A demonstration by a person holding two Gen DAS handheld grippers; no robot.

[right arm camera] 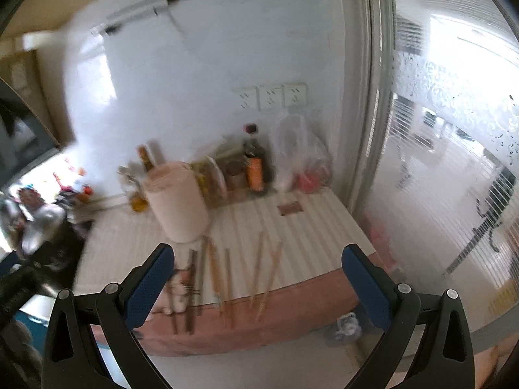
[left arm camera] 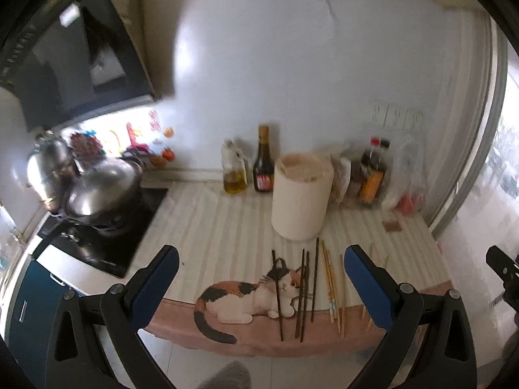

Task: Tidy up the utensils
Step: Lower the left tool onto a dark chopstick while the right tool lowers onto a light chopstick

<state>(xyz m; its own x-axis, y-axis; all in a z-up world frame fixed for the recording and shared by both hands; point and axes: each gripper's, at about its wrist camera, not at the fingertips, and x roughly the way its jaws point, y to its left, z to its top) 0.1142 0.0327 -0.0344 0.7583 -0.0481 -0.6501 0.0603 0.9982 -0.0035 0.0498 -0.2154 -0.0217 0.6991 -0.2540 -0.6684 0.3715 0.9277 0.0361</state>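
Note:
Several dark chopsticks (left arm camera: 303, 287) lie on a cat-print cloth (left arm camera: 227, 227) near the counter's front edge, with several light bamboo chopsticks (left arm camera: 331, 283) just right of them. Behind them stands a cream cylindrical holder (left arm camera: 301, 194). My left gripper (left arm camera: 261, 283) hangs open in front of the counter, nothing between its blue pads. In the blurred right wrist view the same dark chopsticks (right arm camera: 193, 288), bamboo chopsticks (right arm camera: 259, 275) and holder (right arm camera: 178, 201) appear. My right gripper (right arm camera: 256, 287) is open too, held off the counter edge and empty.
Bottles (left arm camera: 262, 162) and sauce jars (left arm camera: 373, 175) line the back wall, with a plastic bag (left arm camera: 405, 181) at the right. Steel pots (left arm camera: 100, 191) sit on a black cooktop (left arm camera: 107, 246) at the left. A glass door (right arm camera: 454, 162) bounds the right side.

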